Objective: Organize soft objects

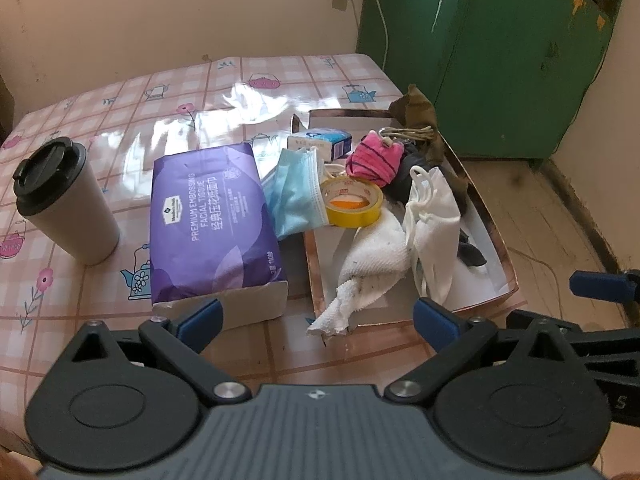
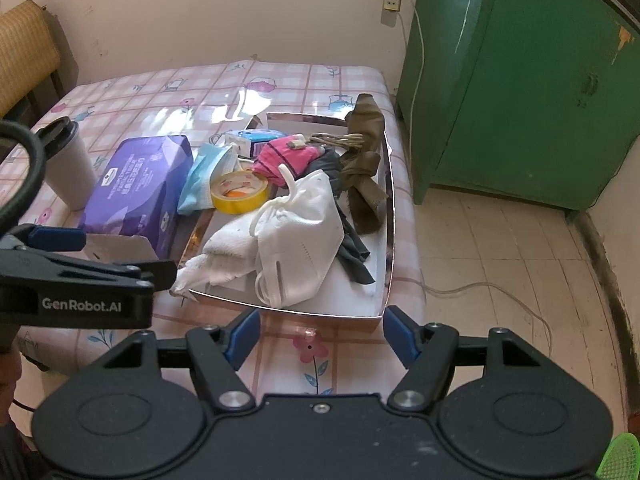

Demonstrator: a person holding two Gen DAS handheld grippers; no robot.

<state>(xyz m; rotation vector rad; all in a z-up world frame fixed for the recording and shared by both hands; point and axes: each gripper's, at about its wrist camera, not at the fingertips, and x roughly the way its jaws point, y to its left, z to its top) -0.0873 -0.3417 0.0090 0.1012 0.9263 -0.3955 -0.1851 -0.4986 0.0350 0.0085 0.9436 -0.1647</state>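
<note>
Both tools stood released over the near edge of the pink checked tablecloth [image 1: 120, 100]: the left gripper [image 1: 316, 316] had its blue-padded jaws spread wide, holding nothing, and the right gripper [image 2: 322, 334] gaped the same way just short of the shallow copper-rimmed cardboard tray [image 2: 390, 216]. In that tray lay a crumpled white towel [image 1: 368, 264], hanging over the near rim, a white folded respirator mask [image 2: 300, 240], a pink striped cloth [image 1: 374, 160], a dark grey sock [image 2: 352, 256] and an olive fabric strap [image 2: 366, 168]. A blue surgical mask [image 1: 294, 196] draped over the tray's left rim, touching a yellow tape roll [image 1: 352, 202]. Just left sat a purple facial tissue pack [image 1: 212, 224], then a white lidded cup [image 1: 68, 204]
</note>
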